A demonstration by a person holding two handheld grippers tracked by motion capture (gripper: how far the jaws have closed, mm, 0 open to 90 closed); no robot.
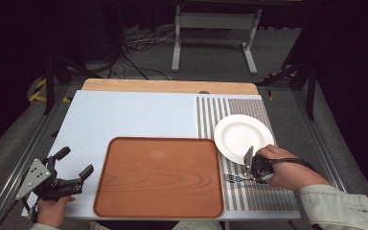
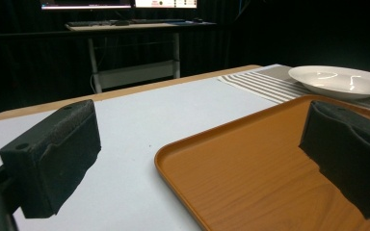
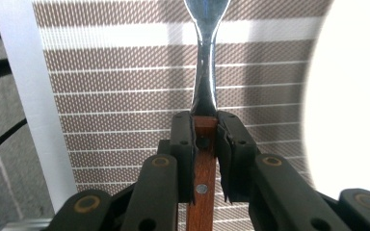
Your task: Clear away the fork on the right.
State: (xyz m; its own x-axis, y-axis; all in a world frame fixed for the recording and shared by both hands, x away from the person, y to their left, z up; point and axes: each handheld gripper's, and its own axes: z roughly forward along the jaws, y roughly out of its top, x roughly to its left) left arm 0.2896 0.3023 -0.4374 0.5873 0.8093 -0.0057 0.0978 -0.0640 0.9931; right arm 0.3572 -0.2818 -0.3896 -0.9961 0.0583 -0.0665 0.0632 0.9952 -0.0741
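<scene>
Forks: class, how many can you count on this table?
1. The fork lies on the striped placemat, right of the wooden tray and below the white plate, its wooden handle clamped in the right claw.

One wooden tray (image 1: 159,176) at lower centre; one white plate (image 1: 243,136), one fork (image 1: 235,178) and one striped placemat (image 1: 211,115) at right.

Lab or recording studio, not a home: black curtains all round, cables (image 1: 139,45) on grey carpet at upper centre, white stand legs (image 1: 215,36), monitors (image 2: 120,4) on a desk upper left, bench (image 1: 124,115) on a metal frame.
</scene>
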